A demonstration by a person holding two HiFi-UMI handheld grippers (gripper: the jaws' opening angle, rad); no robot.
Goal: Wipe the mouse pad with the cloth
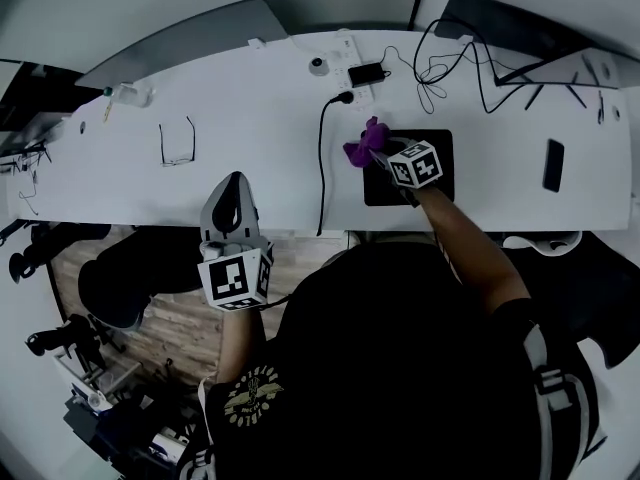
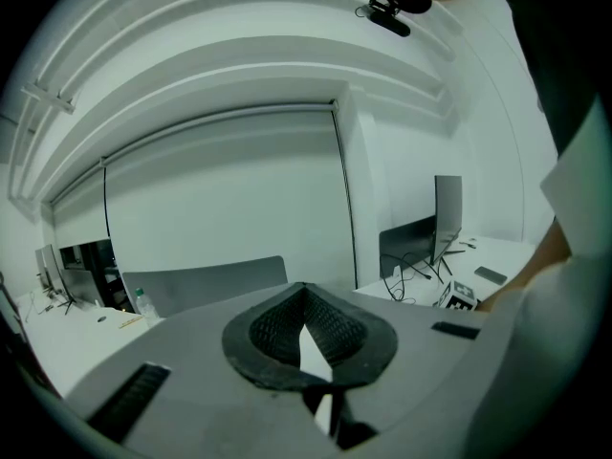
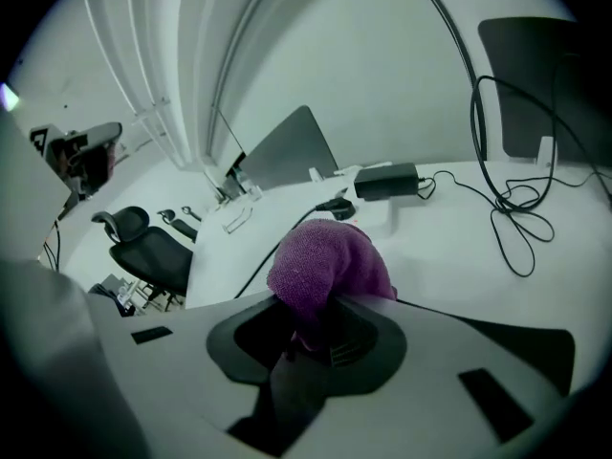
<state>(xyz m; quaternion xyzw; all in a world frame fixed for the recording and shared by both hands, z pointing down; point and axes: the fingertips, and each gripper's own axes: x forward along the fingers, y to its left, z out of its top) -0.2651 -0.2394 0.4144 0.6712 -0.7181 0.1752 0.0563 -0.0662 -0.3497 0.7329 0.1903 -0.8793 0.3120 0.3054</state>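
A black mouse pad (image 1: 432,180) lies on the white desk (image 1: 250,168), right of centre. My right gripper (image 1: 378,154) is over the pad's left edge and shut on a bunched purple cloth (image 1: 362,144). In the right gripper view the cloth (image 3: 330,266) bulges out between the jaws of the right gripper (image 3: 320,312), and a dark strip of the mouse pad (image 3: 535,340) shows behind. My left gripper (image 1: 232,196) is held at the desk's front edge, left of the pad. In the left gripper view the left gripper (image 2: 306,302) points at a wall, tips together, holding nothing.
A black cable (image 1: 322,158) runs down the desk just left of the pad. Behind it sit a charger (image 1: 366,72) and tangled cables (image 1: 450,68). A phone (image 1: 553,165) lies to the right, glasses (image 1: 177,143) to the left. An office chair (image 1: 130,273) stands below the desk.
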